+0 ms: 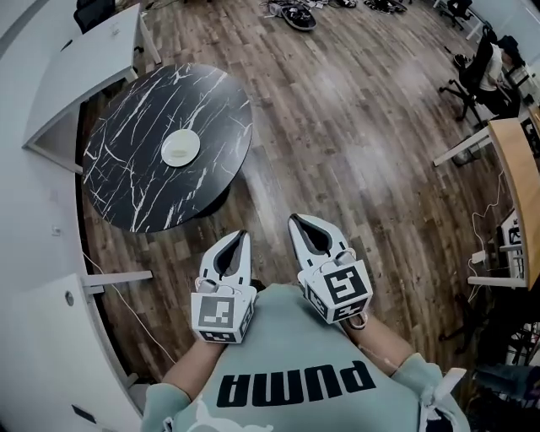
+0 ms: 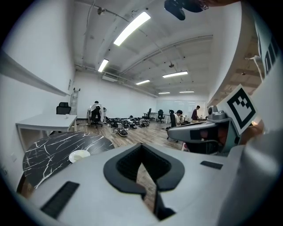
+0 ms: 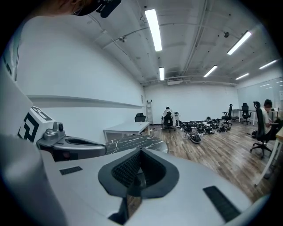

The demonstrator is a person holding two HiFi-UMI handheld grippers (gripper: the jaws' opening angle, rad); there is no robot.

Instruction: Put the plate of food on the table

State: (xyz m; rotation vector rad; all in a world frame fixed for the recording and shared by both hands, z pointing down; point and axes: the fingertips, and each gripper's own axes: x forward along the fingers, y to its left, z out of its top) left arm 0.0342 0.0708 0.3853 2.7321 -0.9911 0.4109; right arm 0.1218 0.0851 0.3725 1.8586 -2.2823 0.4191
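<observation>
A white plate [image 1: 180, 148] with pale food lies near the middle of a round black marble table [image 1: 126, 181], ahead and to the left of me. In the left gripper view the plate [image 2: 79, 155] rests on the table [image 2: 44, 152] well beyond the jaws. My left gripper [image 1: 240, 234] and right gripper [image 1: 297, 219] hang side by side close to my chest, above the wooden floor. Both are shut with nothing between their jaws. From the right gripper view, the table [image 3: 132, 143] shows past the left gripper [image 3: 70, 145].
A white desk [image 1: 84, 59] stands beyond the round table, and a white counter [image 1: 34, 337] runs along my left. A wooden desk [image 1: 519, 169] and office chairs [image 1: 472, 76] are at the right. Cluttered gear [image 1: 295, 13] lies on the far floor.
</observation>
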